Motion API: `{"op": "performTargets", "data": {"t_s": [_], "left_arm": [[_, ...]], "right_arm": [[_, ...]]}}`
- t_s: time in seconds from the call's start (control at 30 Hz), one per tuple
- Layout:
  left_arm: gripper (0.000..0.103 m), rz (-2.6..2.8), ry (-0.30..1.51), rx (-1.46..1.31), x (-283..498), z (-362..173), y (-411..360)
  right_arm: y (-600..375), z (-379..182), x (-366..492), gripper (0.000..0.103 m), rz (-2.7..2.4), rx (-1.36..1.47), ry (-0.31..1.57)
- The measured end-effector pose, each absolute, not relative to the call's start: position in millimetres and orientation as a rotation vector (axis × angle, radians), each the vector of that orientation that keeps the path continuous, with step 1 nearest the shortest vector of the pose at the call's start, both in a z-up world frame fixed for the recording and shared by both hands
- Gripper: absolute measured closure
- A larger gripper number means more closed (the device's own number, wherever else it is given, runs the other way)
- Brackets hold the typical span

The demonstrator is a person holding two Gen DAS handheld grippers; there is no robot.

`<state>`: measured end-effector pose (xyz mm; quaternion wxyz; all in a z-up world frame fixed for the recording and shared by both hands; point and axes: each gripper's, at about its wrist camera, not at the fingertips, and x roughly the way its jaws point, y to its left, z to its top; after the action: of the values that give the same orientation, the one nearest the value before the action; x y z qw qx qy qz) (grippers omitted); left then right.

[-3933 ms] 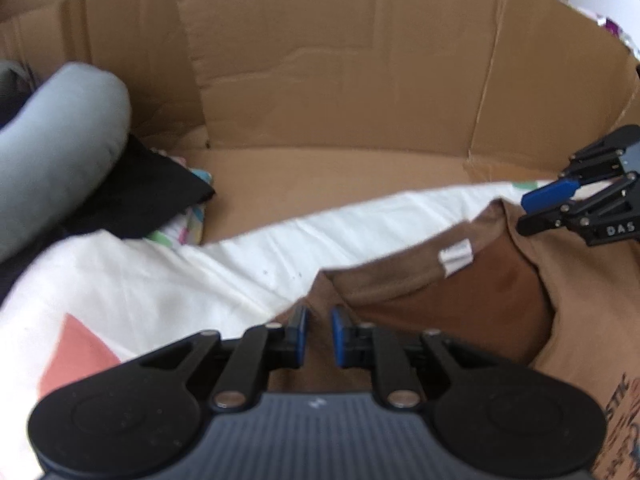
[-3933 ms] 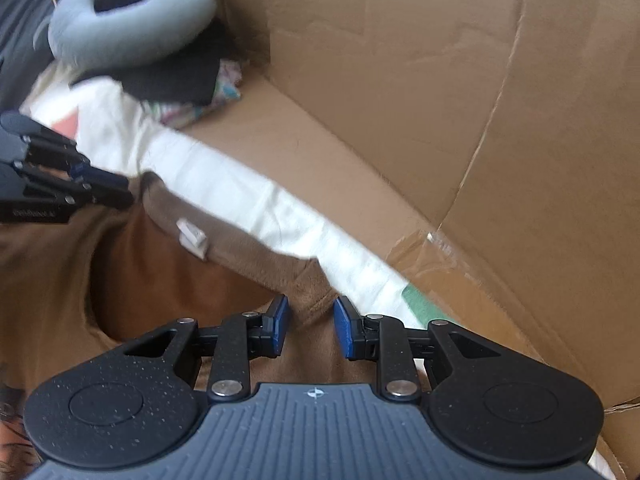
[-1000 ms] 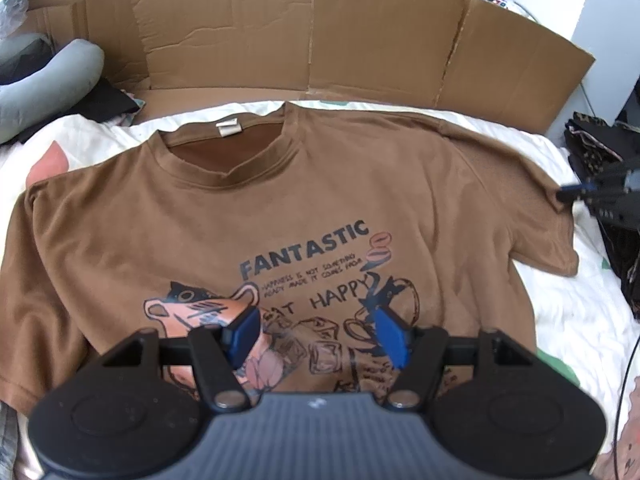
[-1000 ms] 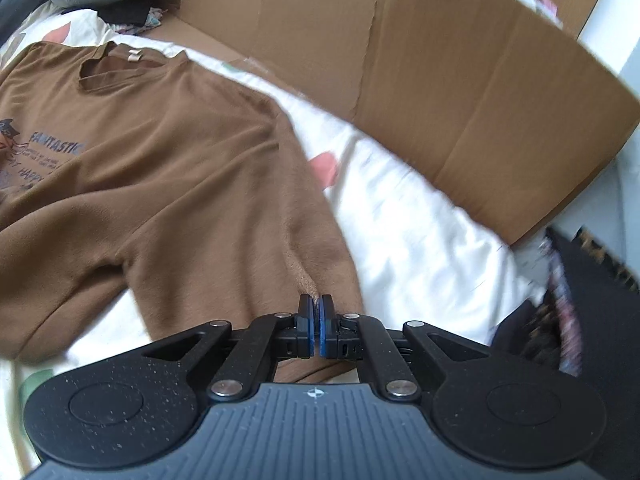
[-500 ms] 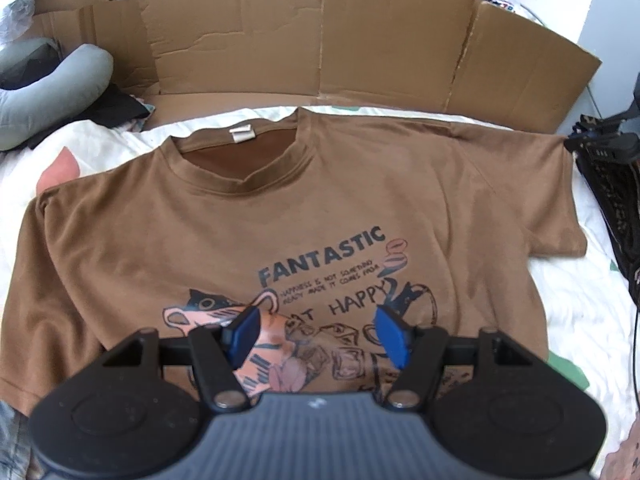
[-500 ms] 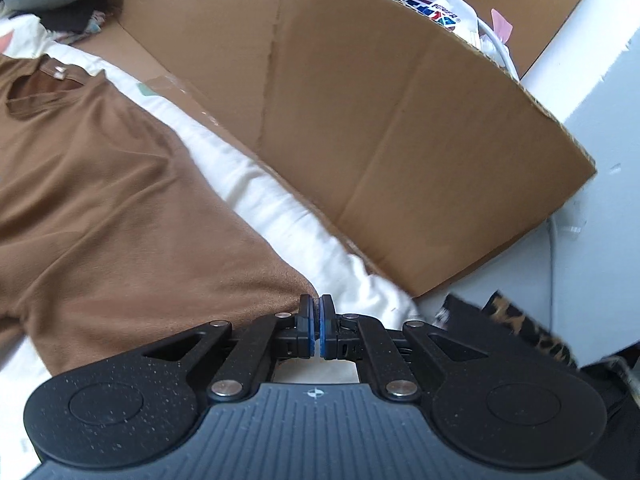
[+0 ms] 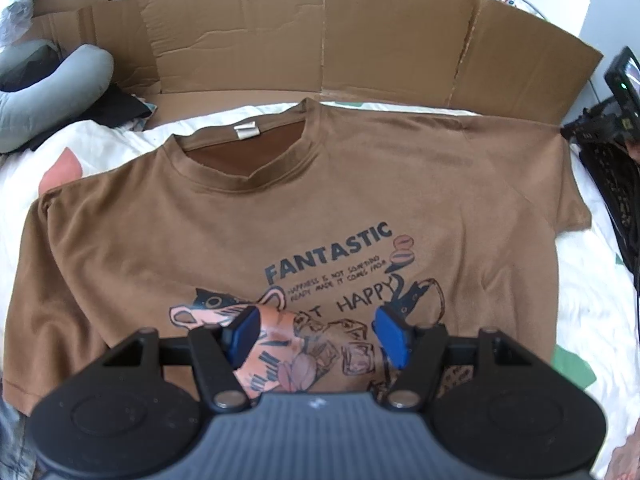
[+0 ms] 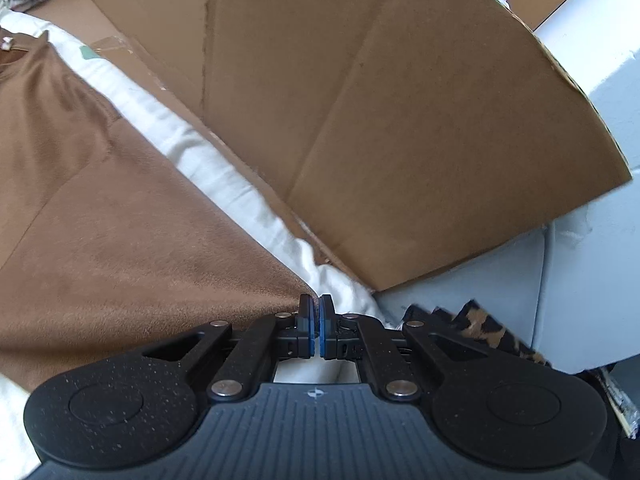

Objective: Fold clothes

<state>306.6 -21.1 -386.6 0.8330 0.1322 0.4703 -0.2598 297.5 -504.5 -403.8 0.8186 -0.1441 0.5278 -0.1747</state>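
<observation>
A brown T-shirt (image 7: 280, 208) with a "FANTASTIC" cat print lies face up and spread out on white bedding (image 7: 584, 304). My left gripper (image 7: 318, 330) hovers open above the print, with nothing between its blue pads. At the shirt's far right, my right gripper (image 7: 580, 132) is shut on the tip of the right sleeve (image 7: 552, 168). In the right wrist view the brown sleeve (image 8: 140, 248) is drawn taut to a corner pinched between the closed pads of the right gripper (image 8: 317, 308).
A cardboard wall (image 7: 320, 40) stands along the far side of the bed and close ahead of the right gripper (image 8: 400, 120). A grey neck pillow (image 7: 52, 80) lies at the back left. Dark leopard-print clothes (image 8: 480, 324) are piled at the right edge.
My right gripper has drawn the right sleeve outward to the right, so it now lies stretched straight. The left gripper has stayed where it was, open.
</observation>
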Motion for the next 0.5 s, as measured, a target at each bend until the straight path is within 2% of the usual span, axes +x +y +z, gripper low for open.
{"op": "performTargets", "data": {"t_s": [0.23, 0.33, 0.37, 0.43, 0.5], "left_arm": [[0.037, -0.56, 0.997, 0.281, 305, -388, -25], [0.037, -0.564, 0.994, 0.279, 304, -386, -25], [0.037, -0.565, 0.993, 0.277, 303, -386, -25], [0.037, -0.566, 0.991, 0.272, 302, -385, -25], [0.037, -0.57, 0.988, 0.265, 301, -383, -26]], "right_arm": [[-516, -417, 312, 0.103, -0.407, -0.286, 1.182], [-518, -419, 311, 0.097, -0.429, -0.261, 1.188], [-517, -416, 308, 0.089, -0.43, -0.252, 1.18], [-515, -406, 299, 0.079, -0.423, -0.233, 1.149], [-512, -396, 294, 0.077, -0.414, -0.213, 1.122]]}}
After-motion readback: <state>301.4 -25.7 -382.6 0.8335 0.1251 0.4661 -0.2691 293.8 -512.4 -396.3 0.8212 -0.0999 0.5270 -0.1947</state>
